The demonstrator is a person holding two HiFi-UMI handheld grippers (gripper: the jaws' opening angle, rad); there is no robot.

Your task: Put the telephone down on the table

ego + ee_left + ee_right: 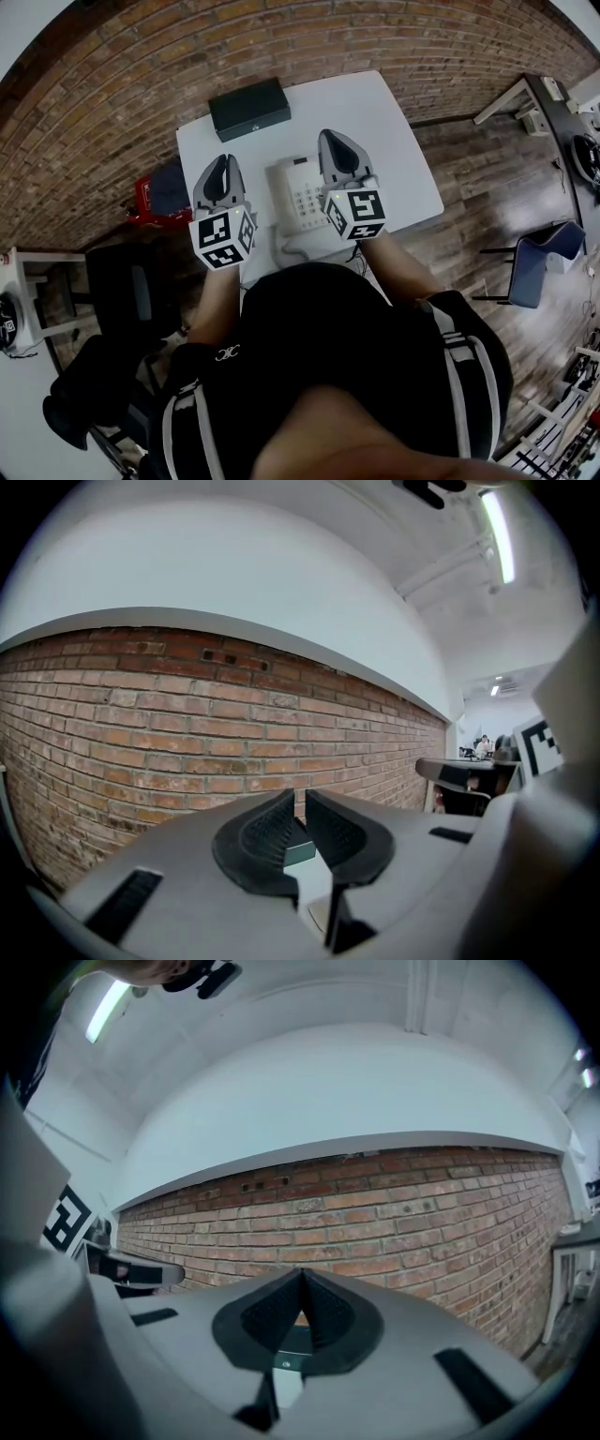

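Observation:
A white desk telephone (302, 202) with a keypad and a coiled cord lies on the white table (394, 122), near its front edge. My left gripper (223, 161) is held up to the left of the phone, shut and empty. My right gripper (330, 139) is held up over the phone's right side, also shut and empty. In the left gripper view the left gripper (300, 794) points roughly level at a brick wall (187, 733). The right gripper (301, 1272) in its own view faces the same wall (394, 1232), pads together. Neither gripper touches the phone.
A black box (248, 108) sits at the table's far left corner. A red object (150, 202) and a black chair (122, 291) stand left of the table. A blue chair (539, 258) stands on the wooden floor to the right. The brick wall runs behind the table.

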